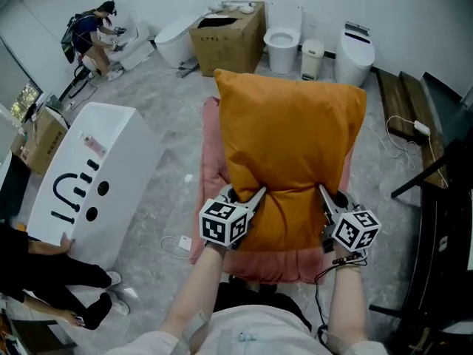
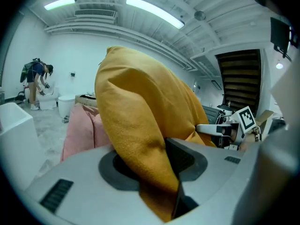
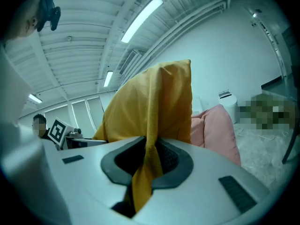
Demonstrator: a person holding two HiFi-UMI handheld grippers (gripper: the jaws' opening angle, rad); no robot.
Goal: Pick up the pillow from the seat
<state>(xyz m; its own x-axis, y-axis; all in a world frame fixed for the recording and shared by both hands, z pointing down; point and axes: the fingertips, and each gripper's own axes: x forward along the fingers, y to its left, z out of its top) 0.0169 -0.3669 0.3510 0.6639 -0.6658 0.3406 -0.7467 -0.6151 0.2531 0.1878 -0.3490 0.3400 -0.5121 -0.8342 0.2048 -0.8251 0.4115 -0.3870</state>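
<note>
Head view: the mustard-yellow fabric pillow [image 1: 288, 146] is held up over the pink cushioned seat [image 1: 273, 265], with the left gripper [image 1: 255, 197] at its near left corner and the right gripper [image 1: 325, 198] at its near right corner. Left gripper view: the jaws are clamped on a thick fold of pillow fabric, the seat showing behind. Right gripper view: the jaws pinch a thin fold of the same pillow.

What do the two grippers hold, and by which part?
Both hold the pillow. The left gripper pinches a fold of fabric at its lower left side, and the right gripper pinches one at its lower right side.
</note>
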